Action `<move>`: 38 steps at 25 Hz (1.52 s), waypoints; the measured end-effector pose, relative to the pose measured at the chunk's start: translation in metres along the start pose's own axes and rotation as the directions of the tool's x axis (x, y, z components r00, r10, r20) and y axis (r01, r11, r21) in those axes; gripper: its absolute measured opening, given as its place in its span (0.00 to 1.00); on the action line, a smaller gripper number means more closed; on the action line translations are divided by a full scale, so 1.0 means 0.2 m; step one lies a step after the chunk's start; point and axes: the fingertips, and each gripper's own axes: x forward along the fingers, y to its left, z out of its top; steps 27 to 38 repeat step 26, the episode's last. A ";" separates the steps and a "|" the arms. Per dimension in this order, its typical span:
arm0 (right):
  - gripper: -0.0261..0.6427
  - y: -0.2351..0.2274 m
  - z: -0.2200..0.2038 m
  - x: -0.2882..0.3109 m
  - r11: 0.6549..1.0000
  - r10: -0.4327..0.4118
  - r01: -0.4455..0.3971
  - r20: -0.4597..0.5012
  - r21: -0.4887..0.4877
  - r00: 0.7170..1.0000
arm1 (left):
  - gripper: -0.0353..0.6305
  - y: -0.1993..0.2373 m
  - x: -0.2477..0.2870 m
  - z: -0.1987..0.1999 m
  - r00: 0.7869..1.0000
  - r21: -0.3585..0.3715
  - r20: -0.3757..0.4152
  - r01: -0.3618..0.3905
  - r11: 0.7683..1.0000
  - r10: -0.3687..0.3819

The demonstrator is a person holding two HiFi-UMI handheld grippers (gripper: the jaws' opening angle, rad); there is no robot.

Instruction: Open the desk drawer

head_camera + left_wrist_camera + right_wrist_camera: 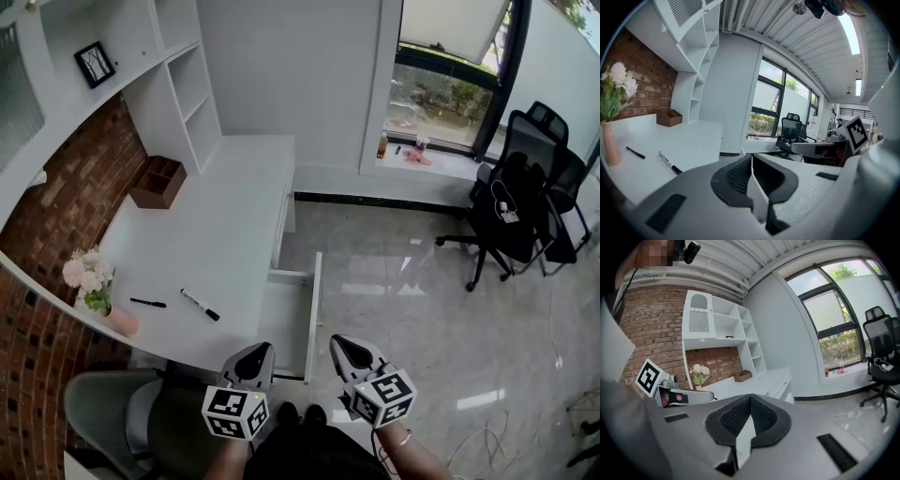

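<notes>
At desk (211,234) edge, drawer (285,323) juts rt, open.

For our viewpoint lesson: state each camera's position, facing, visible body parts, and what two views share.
Head view: on head, looks down at white desk, open white drawer; left tool, right tool, lap show.
Left gripper view: on left tool, faces window; shut jaws.
Right gripper view: on right tool, faces red brick wall; shut jaws.
Shared: pink vase of flowers.
</notes>
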 end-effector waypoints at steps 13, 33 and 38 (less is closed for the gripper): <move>0.04 0.05 0.06 -0.03 1.000 0.005 -0.004 0.029 -0.011 1.000 | 0.08 0.00 -0.06 0.05 0.999 0.002 0.032 -0.014 1.000 0.014; 0.04 0.02 0.09 -0.04 1.000 0.006 -0.005 0.052 -0.013 0.999 | 0.08 0.02 -0.04 0.08 0.998 0.002 0.049 -0.028 1.000 0.027; 0.04 0.02 0.09 -0.04 1.000 0.006 -0.005 0.052 -0.013 0.999 | 0.08 0.02 -0.04 0.08 0.998 0.002 0.049 -0.028 1.000 0.027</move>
